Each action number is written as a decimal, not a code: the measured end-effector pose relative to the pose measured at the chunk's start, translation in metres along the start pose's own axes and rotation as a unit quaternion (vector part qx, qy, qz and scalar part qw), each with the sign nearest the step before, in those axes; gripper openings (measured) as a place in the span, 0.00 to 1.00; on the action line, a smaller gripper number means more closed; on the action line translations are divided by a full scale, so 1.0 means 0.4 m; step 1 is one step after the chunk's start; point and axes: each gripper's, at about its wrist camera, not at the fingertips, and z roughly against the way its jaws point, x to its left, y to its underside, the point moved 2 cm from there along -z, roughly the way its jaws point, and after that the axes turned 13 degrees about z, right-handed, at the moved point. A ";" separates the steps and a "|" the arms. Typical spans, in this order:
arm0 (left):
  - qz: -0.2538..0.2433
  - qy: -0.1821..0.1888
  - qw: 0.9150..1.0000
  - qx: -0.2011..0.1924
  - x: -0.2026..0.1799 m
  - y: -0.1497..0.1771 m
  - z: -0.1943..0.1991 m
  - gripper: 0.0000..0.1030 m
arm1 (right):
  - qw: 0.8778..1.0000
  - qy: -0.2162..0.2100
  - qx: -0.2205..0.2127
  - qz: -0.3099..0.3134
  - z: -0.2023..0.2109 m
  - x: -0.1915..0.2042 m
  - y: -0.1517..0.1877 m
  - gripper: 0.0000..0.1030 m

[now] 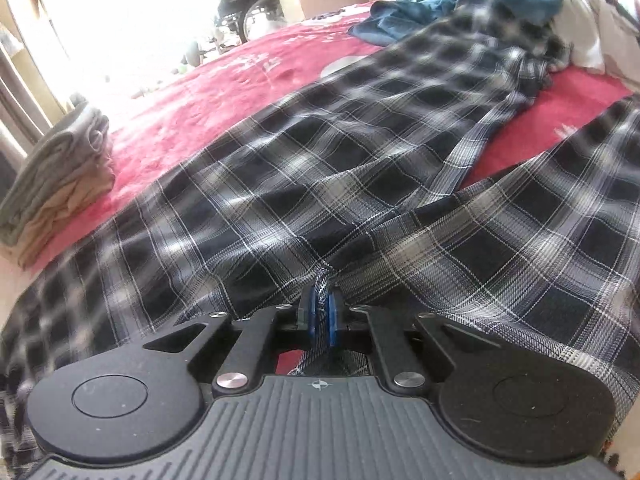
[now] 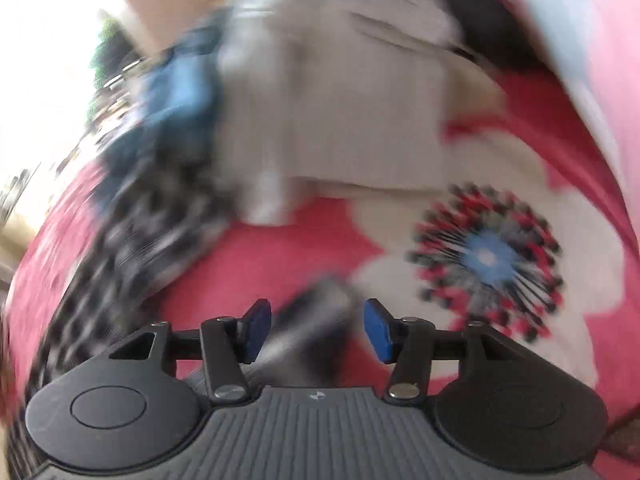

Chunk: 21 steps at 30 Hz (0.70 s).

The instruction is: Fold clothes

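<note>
Plaid trousers (image 1: 320,184) pinched in left gripper (image 1: 320,312); right gripper (image 2: 318,330) jaws apart, perhaps over cloth; no writing legible.

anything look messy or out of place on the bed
Yes. The plaid pants lie with their legs splayed apart rather than stacked, the left gripper shut on a pinch of them. Behind them, blue clothes and white clothes sit in a loose heap, unlike the neat folded stack at the left edge.
</note>
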 end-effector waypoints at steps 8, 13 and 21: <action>0.034 -0.041 0.998 -0.020 0.024 -0.023 0.027 0.04 | 0.997 -0.081 0.001 -0.009 -0.054 0.039 0.015 0.06; 0.081 -0.068 0.994 -0.026 0.057 -0.030 0.041 0.04 | 0.981 -0.153 -0.090 0.080 0.023 0.248 -0.087 0.06; 0.132 -0.093 0.987 0.007 0.105 -0.009 0.010 0.04 | 0.955 -0.199 -0.120 0.185 -0.006 0.487 -0.158 0.41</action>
